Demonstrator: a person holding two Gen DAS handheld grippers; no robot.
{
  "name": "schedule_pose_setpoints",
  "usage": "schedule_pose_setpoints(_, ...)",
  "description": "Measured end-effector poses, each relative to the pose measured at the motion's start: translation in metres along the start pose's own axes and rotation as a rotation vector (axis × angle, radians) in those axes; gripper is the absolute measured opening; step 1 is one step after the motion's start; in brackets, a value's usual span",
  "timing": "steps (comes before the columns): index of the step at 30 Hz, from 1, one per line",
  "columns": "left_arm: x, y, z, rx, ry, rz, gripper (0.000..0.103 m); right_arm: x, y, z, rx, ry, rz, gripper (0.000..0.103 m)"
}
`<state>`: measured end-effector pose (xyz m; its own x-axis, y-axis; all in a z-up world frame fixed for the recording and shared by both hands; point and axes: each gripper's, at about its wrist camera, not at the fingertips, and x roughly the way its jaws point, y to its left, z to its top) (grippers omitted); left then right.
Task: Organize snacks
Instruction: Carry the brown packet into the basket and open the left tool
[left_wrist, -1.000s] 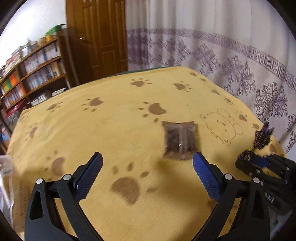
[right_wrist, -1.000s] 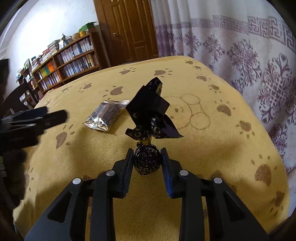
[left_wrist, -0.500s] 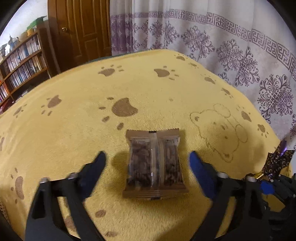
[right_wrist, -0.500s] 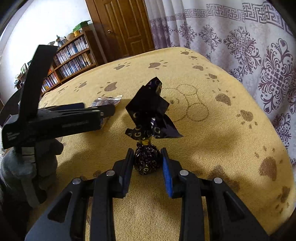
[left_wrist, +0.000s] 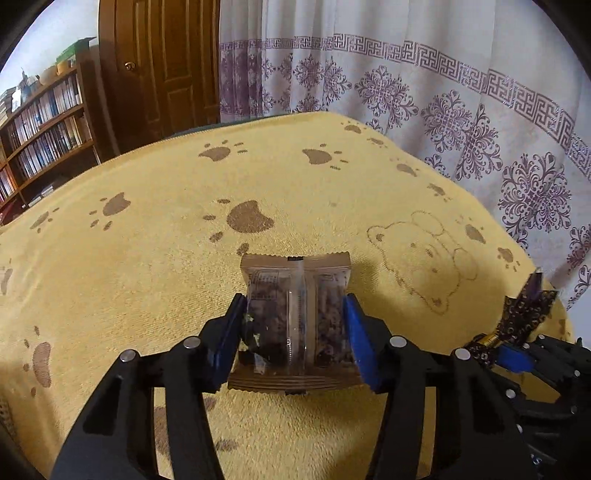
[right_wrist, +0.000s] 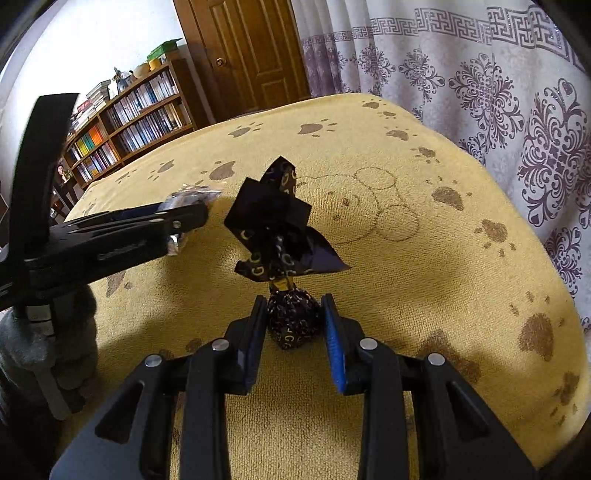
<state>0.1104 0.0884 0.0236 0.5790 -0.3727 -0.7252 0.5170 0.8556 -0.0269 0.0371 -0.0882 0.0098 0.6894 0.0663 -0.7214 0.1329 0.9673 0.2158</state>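
Gold letters "G" and "C" on dark candy wrapper (right_wrist: 282, 236), other print illegible

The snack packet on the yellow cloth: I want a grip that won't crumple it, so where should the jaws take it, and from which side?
Grip the snack packet across its narrow width at the filled middle, approaching low from its near short end. It lies flat on the cloth, its long edges exposed; the crimped end seals are thin. The left gripper brackets it that way.

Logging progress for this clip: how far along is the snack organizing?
Nothing looks placed yet; no container or sorted group is in view. In hand: the left tongs have closed on the brown packet, and the right tongs grip the dark wrapped candy, both low over the yellow cloth. Left: carrying both to wherever they belong.
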Motion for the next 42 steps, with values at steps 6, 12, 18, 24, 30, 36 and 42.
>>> schedule_pose_setpoints(6, -0.032, 0.007, -0.003, -0.012, -0.048, 0.046, 0.055, 0.0, 0.0, 0.0, 0.0, 0.0, 0.001, 0.031)
schedule_pose_setpoints(12, -0.073, 0.026, -0.007, -0.048, -0.106, 0.109, 0.055, 0.0, 0.0, 0.0, 0.0, 0.0, 0.0, 0.031)
schedule_pose_setpoints(18, -0.121, 0.061, -0.015, -0.105, -0.172, 0.19, 0.055, 0.0, 0.0, 0.0, 0.0, 0.0, 0.0, 0.031)
schedule_pose_setpoints(24, -0.168, 0.112, -0.035, -0.213, -0.226, 0.295, 0.055, 0.0, 0.0, 0.0, 0.0, 0.0, 0.0, 0.031)
schedule_pose_setpoints(30, -0.199, 0.167, -0.059, -0.318, -0.238, 0.397, 0.055, 0.0, 0.0, 0.0, 0.0, 0.0, 0.0, 0.031)
schedule_pose_setpoints(36, -0.217, 0.212, -0.087, -0.418, -0.233, 0.458, 0.056, 0.0, 0.0, 0.0, -0.001, 0.001, -0.003, 0.031)
schedule_pose_setpoints(42, -0.229, 0.248, -0.101, -0.509, -0.234, 0.507, 0.066, 0.0, 0.0, 0.0, 0.0, 0.001, -0.002, 0.031)
